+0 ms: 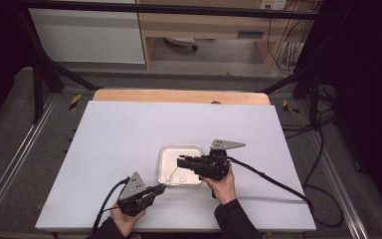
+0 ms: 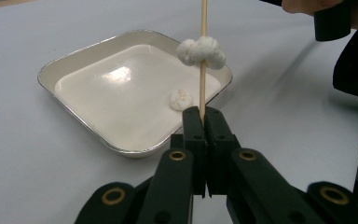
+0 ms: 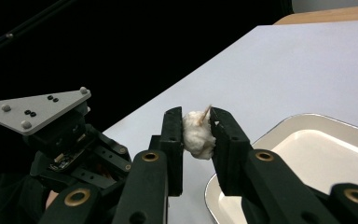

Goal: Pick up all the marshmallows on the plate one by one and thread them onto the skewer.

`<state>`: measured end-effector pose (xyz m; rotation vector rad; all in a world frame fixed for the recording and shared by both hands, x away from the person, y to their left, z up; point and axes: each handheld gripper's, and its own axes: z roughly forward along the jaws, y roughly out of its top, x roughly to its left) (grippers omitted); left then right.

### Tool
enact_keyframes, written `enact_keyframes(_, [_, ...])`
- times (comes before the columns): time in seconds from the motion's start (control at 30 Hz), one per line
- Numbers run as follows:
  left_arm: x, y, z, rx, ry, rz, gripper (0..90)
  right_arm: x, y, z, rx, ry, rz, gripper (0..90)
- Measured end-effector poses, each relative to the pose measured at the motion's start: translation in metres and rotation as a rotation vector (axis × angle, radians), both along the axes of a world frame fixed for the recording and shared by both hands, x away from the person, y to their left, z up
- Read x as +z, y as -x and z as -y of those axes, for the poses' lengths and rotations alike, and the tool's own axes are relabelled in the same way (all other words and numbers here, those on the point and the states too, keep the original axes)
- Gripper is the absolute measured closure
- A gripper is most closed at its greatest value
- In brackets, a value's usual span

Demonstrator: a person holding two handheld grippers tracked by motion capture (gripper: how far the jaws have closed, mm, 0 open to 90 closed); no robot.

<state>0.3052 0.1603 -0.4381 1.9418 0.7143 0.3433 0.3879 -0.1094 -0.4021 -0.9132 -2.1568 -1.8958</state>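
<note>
1. We find the desk [image 1: 129, 134] carrying one white tray [image 1: 166, 154] near its front edge.
2. The left tongs [image 1: 160, 188] are clenched on the lower end of a wooden skewer [image 2: 203, 88], which stands over the tray's near rim.
3. The right tongs [image 3: 196, 135] are grasping a white marshmallow [image 3: 198, 135], with the skewer's tip showing at its top; we judge it threaded or being threaded.
4. A second marshmallow [image 2: 182, 99] lies loose in the tray.
5. We judge the work part done: one piece on the skewer, one left to pick up.
</note>
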Motion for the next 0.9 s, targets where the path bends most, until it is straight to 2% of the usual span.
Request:
enact_keyframes(0.3, [-0.002,-0.001,0.002,-0.008,-0.003,-0.010,88.9,-0.009,0.005,-0.005,0.022,0.023,-0.005,78.0])
enact_keyframes(0.33, [0.000,-0.001,0.003,-0.010,0.014,-0.010,88.8,-0.010,0.006,-0.006,0.031,0.028,-0.014,77.7])
enact_keyframes(0.43, [0.001,-0.001,0.006,-0.008,0.004,-0.005,88.9,-0.018,0.010,-0.017,0.075,0.066,-0.028,76.7])
enact_keyframes(0.53, [0.000,-0.002,0.004,-0.003,0.011,-0.013,88.8,-0.019,0.010,-0.020,0.072,0.079,-0.024,75.4])
enact_keyframes(0.6, [0.001,-0.003,0.003,-0.001,0.016,-0.015,88.8,-0.018,0.010,-0.020,0.074,0.072,-0.026,68.9])
enact_keyframes(0.63, [0.001,-0.003,0.003,0.000,0.016,-0.018,88.8,-0.018,0.011,-0.020,0.065,0.069,-0.023,59.6])
enact_keyframes(0.67, [0.000,-0.004,0.002,0.003,0.018,-0.022,88.8,-0.016,0.011,-0.019,0.047,0.069,-0.010,54.1])
enact_keyframes(0.8, [0.001,-0.004,-0.003,0.012,0.031,-0.026,88.8,-0.007,0.012,-0.013,0.023,0.075,0.028,41.8])
enact_keyframes(0.9, [0.003,-0.006,-0.008,0.021,0.044,-0.031,88.8,-0.003,0.011,-0.009,0.001,0.117,0.062,31.6])
